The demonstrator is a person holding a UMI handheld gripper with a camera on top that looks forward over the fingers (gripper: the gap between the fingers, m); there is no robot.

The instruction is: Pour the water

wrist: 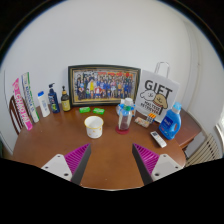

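Gripper view: white cup (94, 126) (upright, round)

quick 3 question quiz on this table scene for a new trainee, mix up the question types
1. True or false: the hand-held gripper is shut on the white cup.
2. Multiple choice: what stands just beside the white gift bag, toward the table's near edge? A) a blue bottle B) a red kettle C) a green bowl
3. Fill in: the clear bottle with a blue cap stands to the ___ of the white cup.

Key:
1. False: the fingers are open and the cup stands beyond them, untouched.
2. A, the blue bottle.
3. Right.
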